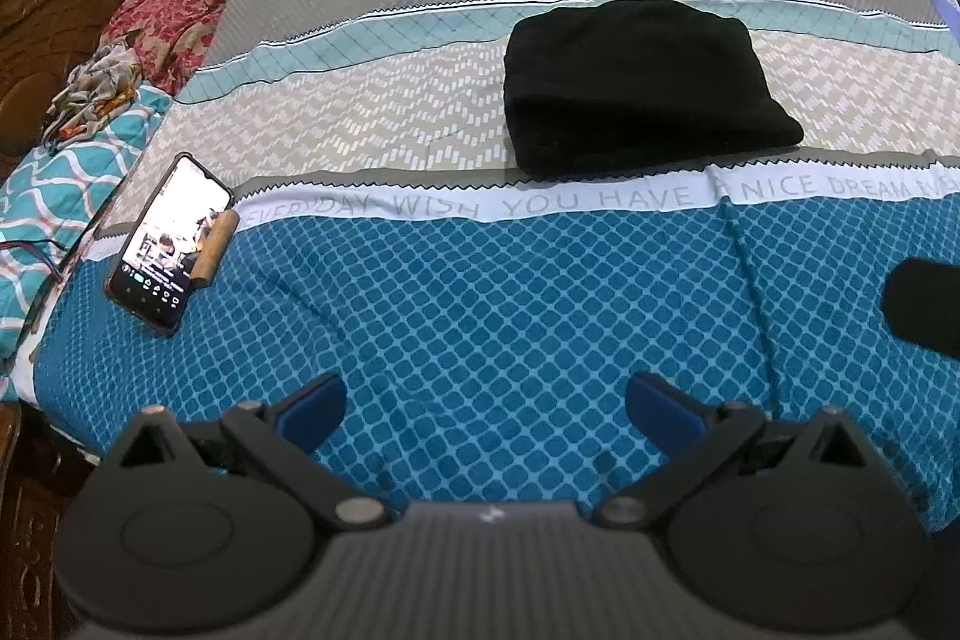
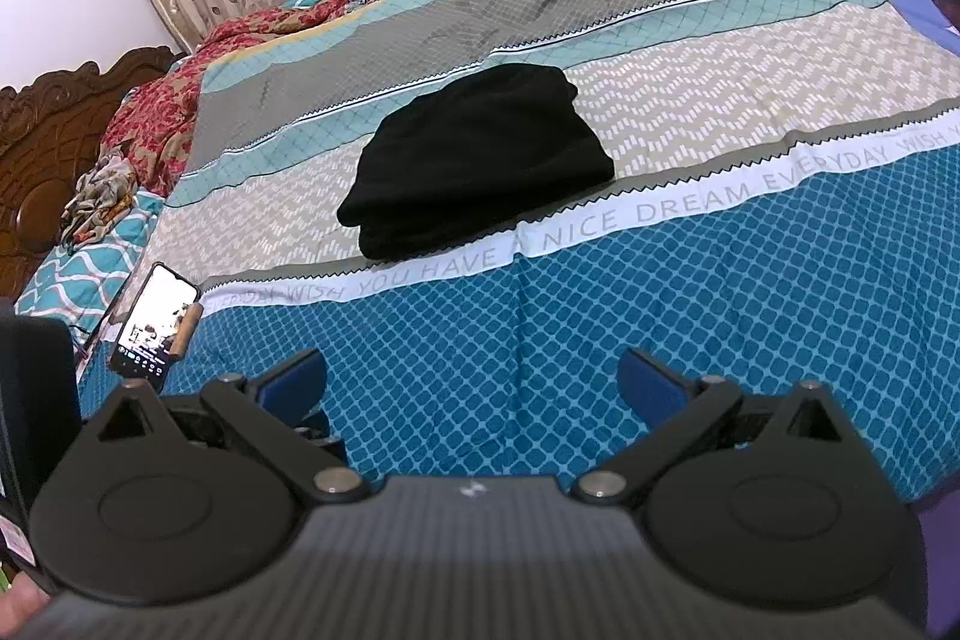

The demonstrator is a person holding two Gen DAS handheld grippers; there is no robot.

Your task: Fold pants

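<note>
left gripper (image 1: 486,403) | black body, blue pads | right gripper (image 2: 473,379) alike

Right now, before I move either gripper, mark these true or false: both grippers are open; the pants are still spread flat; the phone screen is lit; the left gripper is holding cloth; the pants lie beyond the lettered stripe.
1. Both grippers are open. True: the left gripper and right gripper both show wide gaps.
2. The pants are spread flat. False: the black pants lie in a folded bundle.
3. The phone screen is lit. True: the phone is glowing.
4. The left gripper holds cloth. False: it is empty.
5. The pants lie beyond the lettered stripe. True.
</note>
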